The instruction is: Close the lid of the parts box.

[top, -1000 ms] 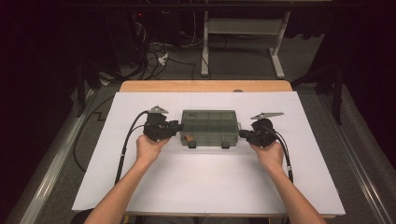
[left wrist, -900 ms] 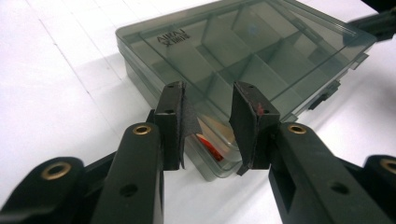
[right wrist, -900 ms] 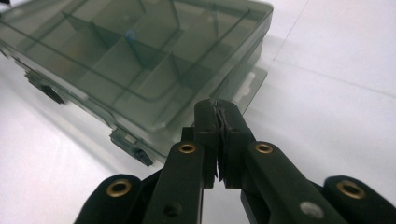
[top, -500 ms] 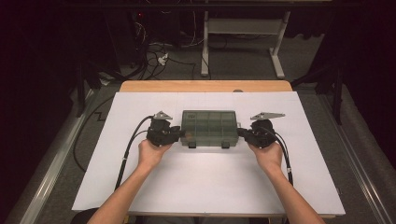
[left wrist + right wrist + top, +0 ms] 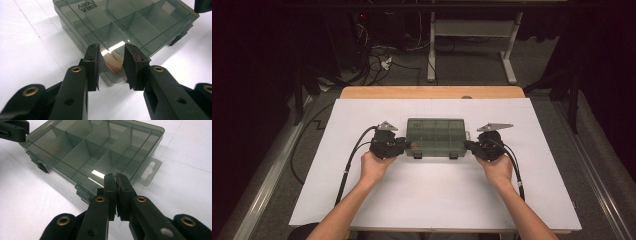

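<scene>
**Two grippers flank a smoky plastic organiser box on a white desk**

Two hand-held grippers sit at either end of a closed, dark translucent compartment box (image 5: 435, 136), which lies flat near the middle of the white desk (image 5: 432, 200), its long side running left to right.

At the left, the left gripper (image 5: 404, 146) is held low and level in the person's left hand (image 5: 374, 166), forearm coming in from the bottom edge, jaws pointing rightward at the box's left end. In the left gripper view its jaws (image 5: 111, 66) stand partly open with a clear gap between the pads. The rounded near corner of the box lies in that gap, but whether the pads press on it cannot be told; the left pad looks just clear of the plastic.

In the middle, the box shows clear dividers through its lid, two small latches on the near edge and a hang tab (image 5: 149, 171) at its right end.

At the right, the right gripper (image 5: 469, 145) is held level in the right hand (image 5: 498, 167), pointing leftward. In the right gripper view its jaws (image 5: 116, 182) are closed together, pad against pad, with nothing between them, the tips at the box's near corner beside the hang tab.
</scene>
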`<state>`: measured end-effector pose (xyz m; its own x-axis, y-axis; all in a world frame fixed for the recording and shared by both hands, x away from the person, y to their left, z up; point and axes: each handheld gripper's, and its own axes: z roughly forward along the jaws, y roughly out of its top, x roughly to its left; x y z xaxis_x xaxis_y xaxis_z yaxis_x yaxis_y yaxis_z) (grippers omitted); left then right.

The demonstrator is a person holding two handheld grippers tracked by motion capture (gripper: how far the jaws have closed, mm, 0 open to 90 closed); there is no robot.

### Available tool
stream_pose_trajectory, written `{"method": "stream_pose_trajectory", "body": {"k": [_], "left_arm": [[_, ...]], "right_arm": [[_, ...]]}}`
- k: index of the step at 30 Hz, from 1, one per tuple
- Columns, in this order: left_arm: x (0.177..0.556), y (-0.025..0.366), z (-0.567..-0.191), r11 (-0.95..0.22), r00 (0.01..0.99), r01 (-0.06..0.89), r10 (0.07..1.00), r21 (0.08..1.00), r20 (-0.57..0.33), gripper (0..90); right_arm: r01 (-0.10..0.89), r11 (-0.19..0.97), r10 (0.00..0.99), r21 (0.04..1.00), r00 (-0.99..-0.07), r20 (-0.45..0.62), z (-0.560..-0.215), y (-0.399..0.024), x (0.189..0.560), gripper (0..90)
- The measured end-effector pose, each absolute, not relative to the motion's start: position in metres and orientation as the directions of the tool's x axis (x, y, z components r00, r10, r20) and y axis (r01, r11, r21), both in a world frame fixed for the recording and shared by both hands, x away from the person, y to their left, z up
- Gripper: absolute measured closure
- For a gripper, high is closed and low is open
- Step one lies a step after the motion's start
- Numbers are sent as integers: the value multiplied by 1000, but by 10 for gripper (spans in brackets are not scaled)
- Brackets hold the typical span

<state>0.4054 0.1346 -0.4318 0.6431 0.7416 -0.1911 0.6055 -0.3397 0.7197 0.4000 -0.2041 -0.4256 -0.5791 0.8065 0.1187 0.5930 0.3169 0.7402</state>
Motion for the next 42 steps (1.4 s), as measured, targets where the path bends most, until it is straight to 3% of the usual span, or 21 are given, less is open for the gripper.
{"method": "stream_pose_trajectory", "body": {"k": [13,22,42], "left_arm": [[386,150,-423,-316,645,544,750,778,-146,483],[362,172,-426,-266,618,515,774,815,-138,461],[313,210,-441,-219,597,467,793,857,-123,431]], "right_arm": [[559,283,819,779,-564,107,-424,-223,385,675],[497,239,827,834,-555,94,-423,-240,363,560],[423,177,850,889,-521,79,-444,-272,312,416]]}}
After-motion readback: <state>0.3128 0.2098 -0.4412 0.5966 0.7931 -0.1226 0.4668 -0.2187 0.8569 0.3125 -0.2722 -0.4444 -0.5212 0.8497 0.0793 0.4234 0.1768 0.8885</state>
